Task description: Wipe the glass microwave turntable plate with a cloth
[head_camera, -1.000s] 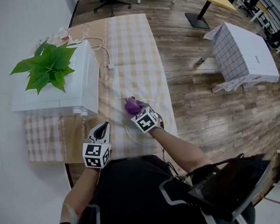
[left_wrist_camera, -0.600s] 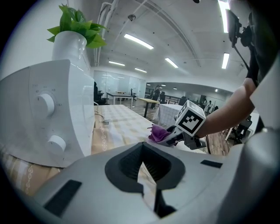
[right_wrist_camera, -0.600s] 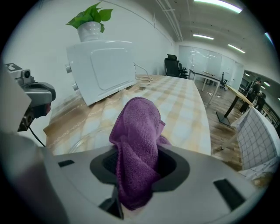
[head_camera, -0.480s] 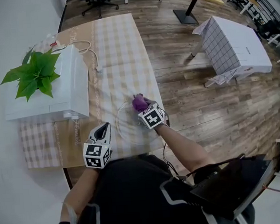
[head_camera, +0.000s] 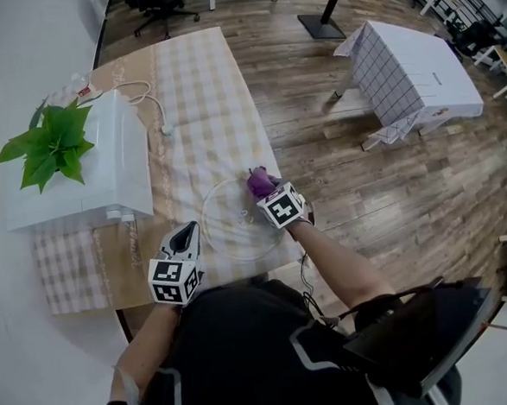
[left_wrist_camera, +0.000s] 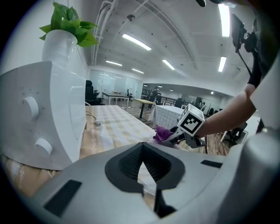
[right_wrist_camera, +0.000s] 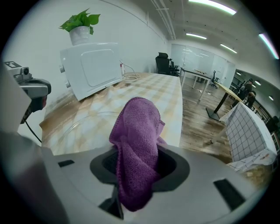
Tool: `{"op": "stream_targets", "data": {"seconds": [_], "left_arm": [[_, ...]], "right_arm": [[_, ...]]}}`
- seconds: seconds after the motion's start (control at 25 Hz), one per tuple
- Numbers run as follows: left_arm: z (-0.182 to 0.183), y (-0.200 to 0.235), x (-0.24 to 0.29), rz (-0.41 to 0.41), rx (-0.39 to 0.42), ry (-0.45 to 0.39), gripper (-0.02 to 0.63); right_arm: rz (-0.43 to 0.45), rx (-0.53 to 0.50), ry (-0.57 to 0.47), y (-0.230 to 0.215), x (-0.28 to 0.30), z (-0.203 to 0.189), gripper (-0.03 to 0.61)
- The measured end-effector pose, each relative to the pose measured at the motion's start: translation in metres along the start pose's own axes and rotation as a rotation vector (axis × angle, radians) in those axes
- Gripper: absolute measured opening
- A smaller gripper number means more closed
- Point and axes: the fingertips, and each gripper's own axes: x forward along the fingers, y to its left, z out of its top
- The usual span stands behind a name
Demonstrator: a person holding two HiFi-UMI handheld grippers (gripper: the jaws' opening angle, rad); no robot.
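Observation:
The clear glass turntable plate (head_camera: 229, 229) lies flat on the checked tablecloth near the table's front edge. My right gripper (head_camera: 265, 190) is shut on a purple cloth (head_camera: 258, 182) and holds it at the plate's far right rim. In the right gripper view the cloth (right_wrist_camera: 138, 131) drapes over the right gripper (right_wrist_camera: 138, 154), with the plate (right_wrist_camera: 85, 124) beyond it. My left gripper (head_camera: 184, 235) hovers just left of the plate; its jaws meet with nothing seen between them. From the left gripper (left_wrist_camera: 142, 149) I see the cloth (left_wrist_camera: 162, 132) and the right gripper (left_wrist_camera: 176, 136).
A white microwave (head_camera: 78, 171) with a green plant (head_camera: 46, 147) on top stands at the table's left, its cable (head_camera: 142, 97) trailing behind. The table's right edge (head_camera: 273, 166) runs close to the plate. A covered white box (head_camera: 404, 70) sits on the wooden floor.
My right gripper has carried the cloth across the plate toward its right rim. The left gripper has stayed where it was. The head view has shifted.

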Motion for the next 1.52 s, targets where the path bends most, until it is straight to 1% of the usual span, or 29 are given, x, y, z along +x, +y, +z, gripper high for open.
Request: {"op": "stream_targets", "data": {"seconds": [0.12, 0.24, 0.32, 0.6, 0.76, 1.0, 1.32, 1.52], "left_arm": [[0.000, -0.002, 0.000, -0.004, 0.008, 0.000, 0.003], [0.000, -0.004, -0.001, -0.009, 0.010, -0.007, 0.003], [-0.001, -0.004, -0.002, -0.009, 0.007, -0.009, 0.003], [0.003, -0.002, -0.011, -0.017, -0.013, -0.034, 0.003], [0.002, 0.005, -0.018, 0.002, -0.007, -0.030, 0.003], [0.003, 0.016, -0.021, 0.024, -0.018, -0.031, 0.003], [0.000, 0.020, -0.017, 0.031, -0.038, -0.025, 0.003], [-0.004, 0.021, -0.015, 0.035, -0.045, -0.017, 0.003]], "right_arm": [[-0.023, 0.015, 0.003, -0.006, -0.006, -0.005, 0.161], [-0.046, 0.055, -0.011, -0.010, -0.016, -0.004, 0.161], [-0.042, 0.056, -0.026, -0.006, -0.020, 0.000, 0.161], [0.013, 0.003, -0.055, 0.023, -0.016, 0.023, 0.161], [0.040, -0.036, -0.057, 0.039, -0.006, 0.036, 0.161], [0.050, -0.062, -0.044, 0.047, 0.006, 0.047, 0.161], [0.059, -0.112, 0.001, 0.055, 0.023, 0.040, 0.161], [0.063, -0.137, 0.019, 0.064, 0.022, 0.030, 0.161]]}}
